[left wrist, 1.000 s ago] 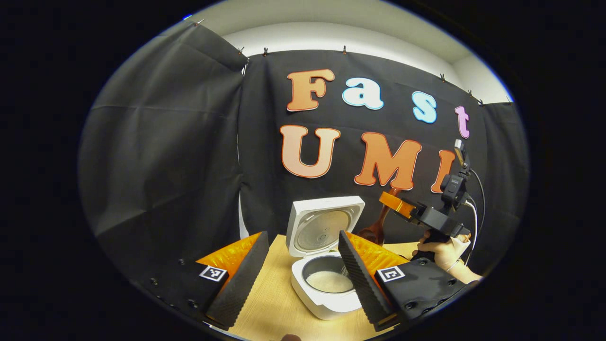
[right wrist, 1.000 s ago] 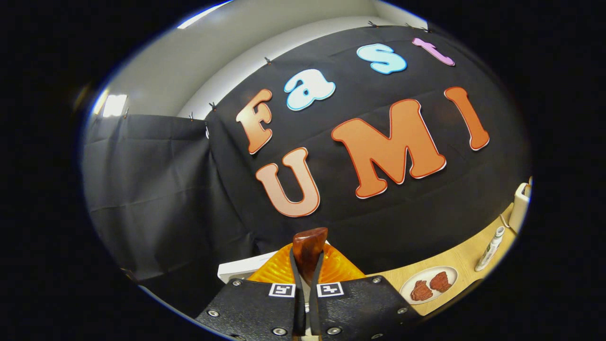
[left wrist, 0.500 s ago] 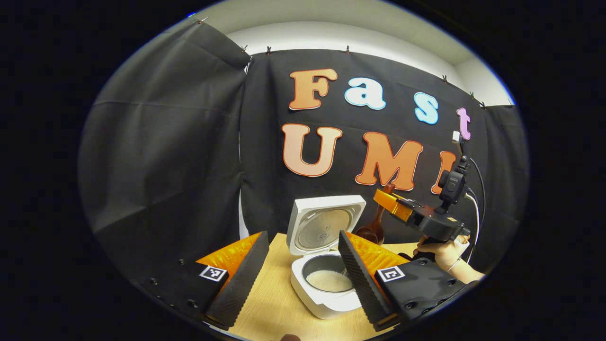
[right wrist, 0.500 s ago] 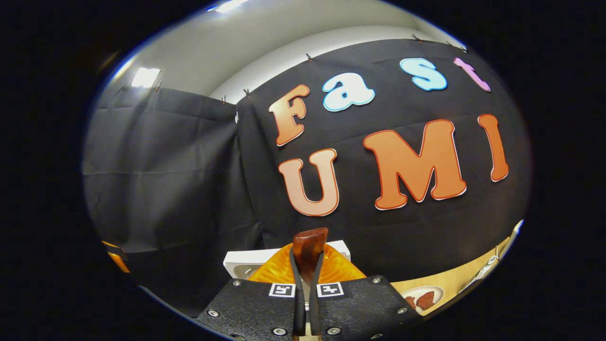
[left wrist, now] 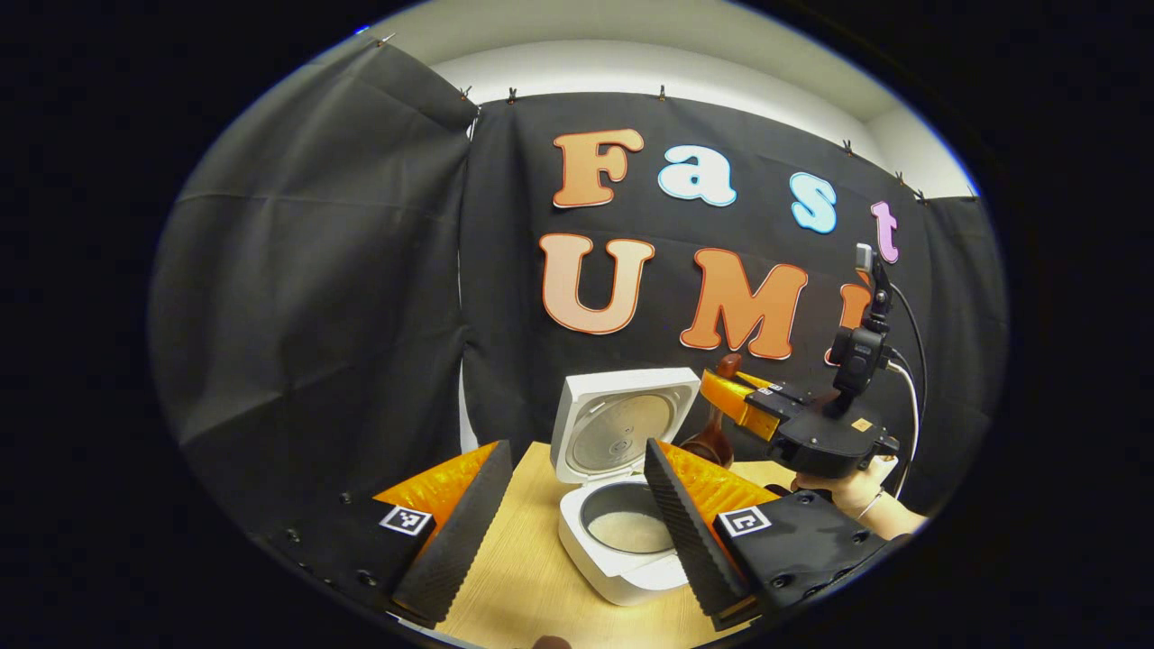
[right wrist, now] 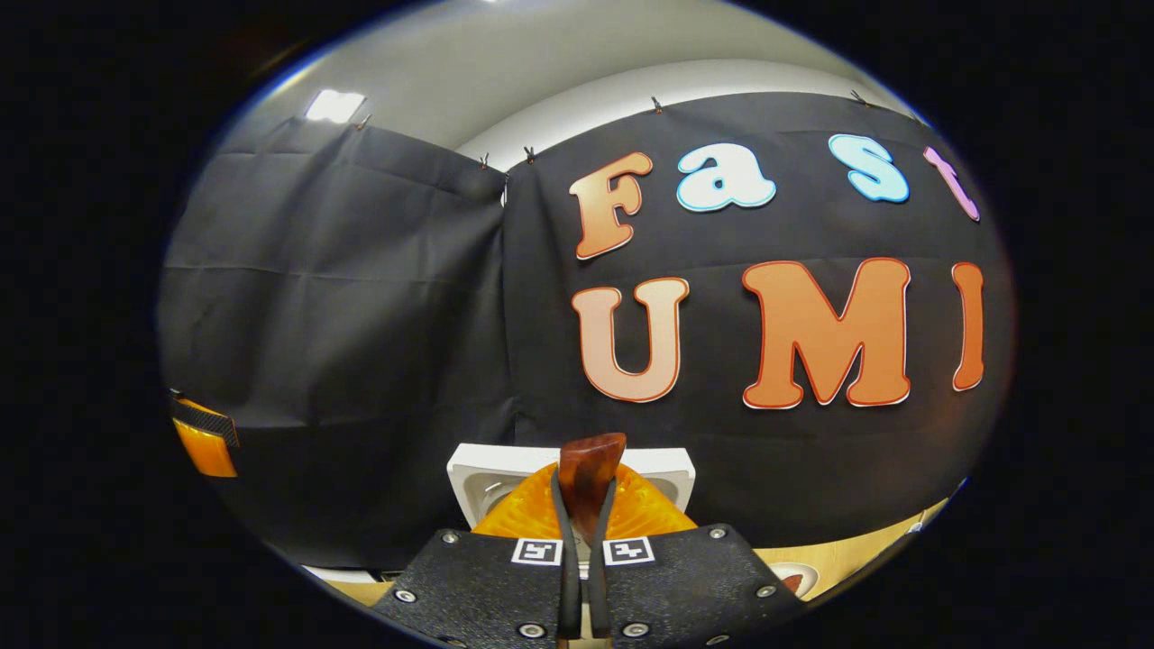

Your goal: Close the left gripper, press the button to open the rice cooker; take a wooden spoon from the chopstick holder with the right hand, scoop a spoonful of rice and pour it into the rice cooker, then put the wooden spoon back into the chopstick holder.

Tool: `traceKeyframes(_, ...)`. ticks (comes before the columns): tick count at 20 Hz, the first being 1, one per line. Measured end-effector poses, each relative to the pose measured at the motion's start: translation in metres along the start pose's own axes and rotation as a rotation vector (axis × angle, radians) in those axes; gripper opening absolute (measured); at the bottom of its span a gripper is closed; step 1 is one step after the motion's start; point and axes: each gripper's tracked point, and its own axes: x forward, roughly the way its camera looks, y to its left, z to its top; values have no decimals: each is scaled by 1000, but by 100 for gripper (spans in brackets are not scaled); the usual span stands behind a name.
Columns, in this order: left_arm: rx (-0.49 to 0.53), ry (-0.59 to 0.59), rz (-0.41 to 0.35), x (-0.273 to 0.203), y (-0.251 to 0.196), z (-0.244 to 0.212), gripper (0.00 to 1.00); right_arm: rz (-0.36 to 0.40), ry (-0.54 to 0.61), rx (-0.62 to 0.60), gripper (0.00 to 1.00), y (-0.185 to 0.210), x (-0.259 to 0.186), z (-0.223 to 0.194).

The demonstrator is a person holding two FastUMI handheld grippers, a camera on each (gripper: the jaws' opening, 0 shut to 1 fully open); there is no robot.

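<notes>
The white rice cooker [left wrist: 622,577] stands open on the wooden table [left wrist: 518,586], lid [left wrist: 622,431] upright and white rice [left wrist: 628,532] in its pot. My left gripper [left wrist: 575,444] is open, its fingers framing the cooker from the near side with nothing between them. Right of the cooker, a hand [left wrist: 852,491] holds my right gripper [left wrist: 732,395], which is shut on the wooden spoon [left wrist: 712,442]; the spoon's bowl hangs down beside the lid. In the right gripper view, the right gripper [right wrist: 584,505] clamps the spoon's handle [right wrist: 590,464], with the cooker lid [right wrist: 478,469] behind it.
The black cloth wall closes off the back and the left side. An edge of a white plate [right wrist: 795,575] shows low right in the right gripper view. The left gripper's orange finger [right wrist: 203,442] shows at that view's left edge.
The right gripper has levelled out and turned left, coming a little lower beside the cooker lid with the spoon still held. The left gripper has barely moved.
</notes>
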Motion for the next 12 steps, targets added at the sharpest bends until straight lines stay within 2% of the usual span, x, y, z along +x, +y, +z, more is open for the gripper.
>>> traceKeyframes(4, -12, 0, -11, -2, -5, -2, 100, -19, 3, 59, 2, -7, -11, -1)
traceKeyframes(8, -23, -9, -4, -6, -8, -2, 99, -57, -3, 140, 2, -41, -43, 4)
traceKeyframes(12, -32, -11, -20, -9, -14, -2, 100, -124, -20, 159, 3, -78, -83, 10)
